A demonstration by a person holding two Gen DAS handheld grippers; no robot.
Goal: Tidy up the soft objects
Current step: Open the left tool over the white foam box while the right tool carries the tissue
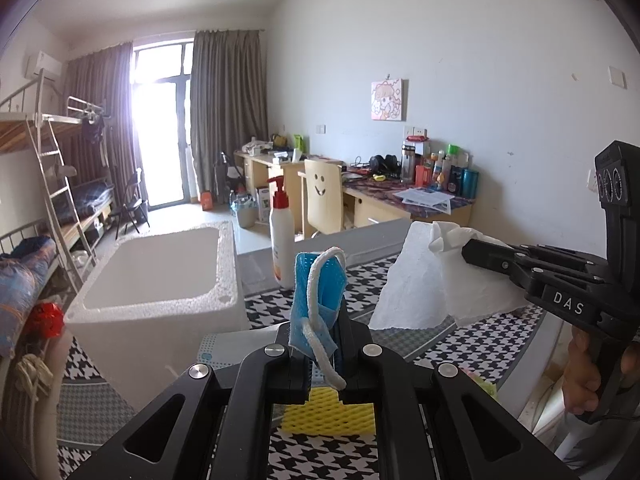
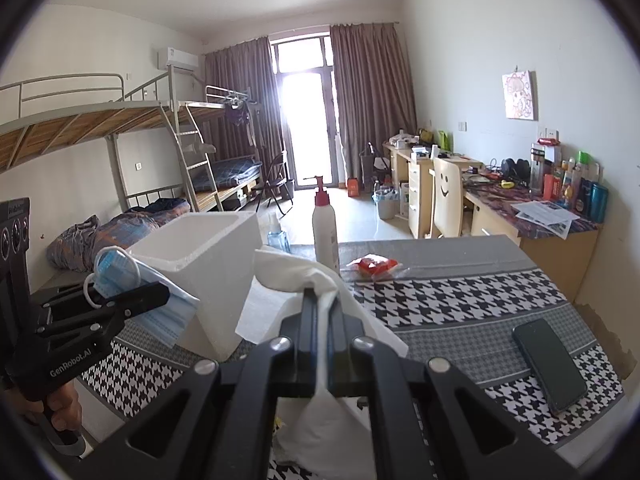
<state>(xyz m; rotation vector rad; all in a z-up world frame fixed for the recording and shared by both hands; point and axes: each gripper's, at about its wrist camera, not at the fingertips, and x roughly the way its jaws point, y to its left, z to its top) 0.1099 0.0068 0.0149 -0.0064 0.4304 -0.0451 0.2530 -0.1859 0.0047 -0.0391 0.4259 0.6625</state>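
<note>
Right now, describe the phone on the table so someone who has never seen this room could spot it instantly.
Start at the table with the houndstooth cloth and go to its near right corner, away from the white foam box. The phone lies flat there, screen dark. It is the only flat black slab on the cloth; the lotion pump bottle stands upright, and the red packet is small and crinkly.

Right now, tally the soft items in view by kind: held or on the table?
Face mask, held in the left tongs: 1
White tissue, held in the right tongs: 1
Yellow foam net, lying on the table: 1
Total: 3
</note>
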